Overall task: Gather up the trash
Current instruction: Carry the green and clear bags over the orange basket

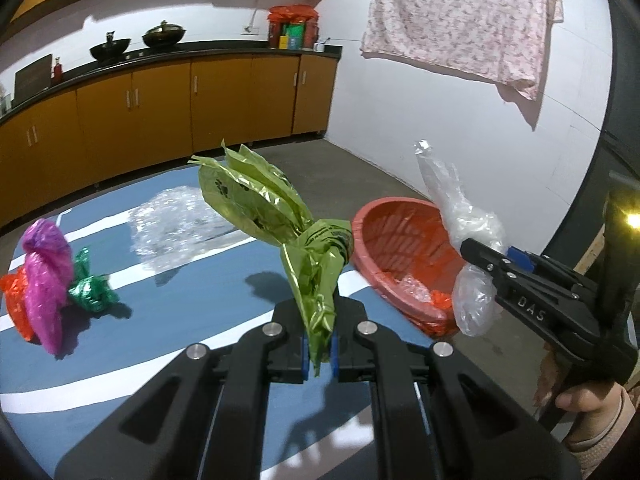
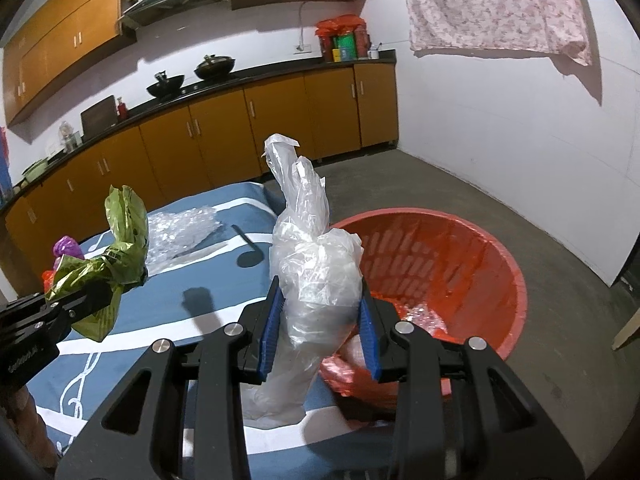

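Nearest the left wrist camera, the left gripper (image 1: 320,354) has its jaws closed on the lower end of a crumpled olive-green plastic bag with dark printing (image 1: 280,224), pinched between blue pads (image 1: 306,356). The bag is knotted midway, its glossy, creased ends fanning upward above the table. In the right wrist view the same bag (image 2: 116,252) hangs at the left, clear of the cloth.

The right gripper (image 2: 320,328) grips a bunched clear plastic bag (image 2: 316,264) between ribbed blue pads (image 2: 270,332); the jaws stand fairly wide around its bulk. The film is cloudy and wrinkled, twisted into a tall tail on top, with a loose end trailing below. It is held near the rim of a round red plastic slotted basket (image 2: 508,264), which sits just beside the table and already has clear and red scraps in its bottom.

Farther out on the blue tablecloth with white music-note lines (image 1: 192,312) lie a magenta plastic bag (image 1: 42,276) touching an orange-red one (image 1: 14,300), a small knotted dark-green foil bag (image 1: 90,284) just beside them, and a flat sheet of clear bubble wrap (image 1: 176,228) beyond.
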Tool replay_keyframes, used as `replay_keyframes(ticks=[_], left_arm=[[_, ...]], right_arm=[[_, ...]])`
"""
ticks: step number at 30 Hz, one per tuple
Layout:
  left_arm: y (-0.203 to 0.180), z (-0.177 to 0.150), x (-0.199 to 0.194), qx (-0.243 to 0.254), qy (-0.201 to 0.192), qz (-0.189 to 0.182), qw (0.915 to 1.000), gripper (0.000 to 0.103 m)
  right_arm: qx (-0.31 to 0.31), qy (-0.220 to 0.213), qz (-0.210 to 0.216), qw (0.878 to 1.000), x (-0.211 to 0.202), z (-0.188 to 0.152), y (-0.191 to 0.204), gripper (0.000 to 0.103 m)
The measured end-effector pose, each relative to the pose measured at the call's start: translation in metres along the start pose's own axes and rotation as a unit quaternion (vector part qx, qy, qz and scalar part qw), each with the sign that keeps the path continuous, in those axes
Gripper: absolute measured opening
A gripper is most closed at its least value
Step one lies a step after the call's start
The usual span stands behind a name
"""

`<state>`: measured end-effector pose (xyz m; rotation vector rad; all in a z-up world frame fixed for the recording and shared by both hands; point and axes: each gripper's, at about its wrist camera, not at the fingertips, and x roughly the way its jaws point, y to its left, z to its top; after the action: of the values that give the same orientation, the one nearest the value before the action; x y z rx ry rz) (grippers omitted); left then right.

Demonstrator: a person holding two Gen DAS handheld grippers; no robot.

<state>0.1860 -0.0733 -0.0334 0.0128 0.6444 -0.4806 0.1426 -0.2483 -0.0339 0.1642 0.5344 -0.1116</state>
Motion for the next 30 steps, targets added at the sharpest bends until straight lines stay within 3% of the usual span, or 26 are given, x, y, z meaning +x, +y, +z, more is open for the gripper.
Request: replay_keyframes(ticks=[30], left_arm=[[-0.087,0.022,0.078,0.033,0.016,-0.081,0.9960,0.009]], right_arm=[[0.068,-0.007,-0.067,0.995,0.006,-0.002,-0.083,0.035]])
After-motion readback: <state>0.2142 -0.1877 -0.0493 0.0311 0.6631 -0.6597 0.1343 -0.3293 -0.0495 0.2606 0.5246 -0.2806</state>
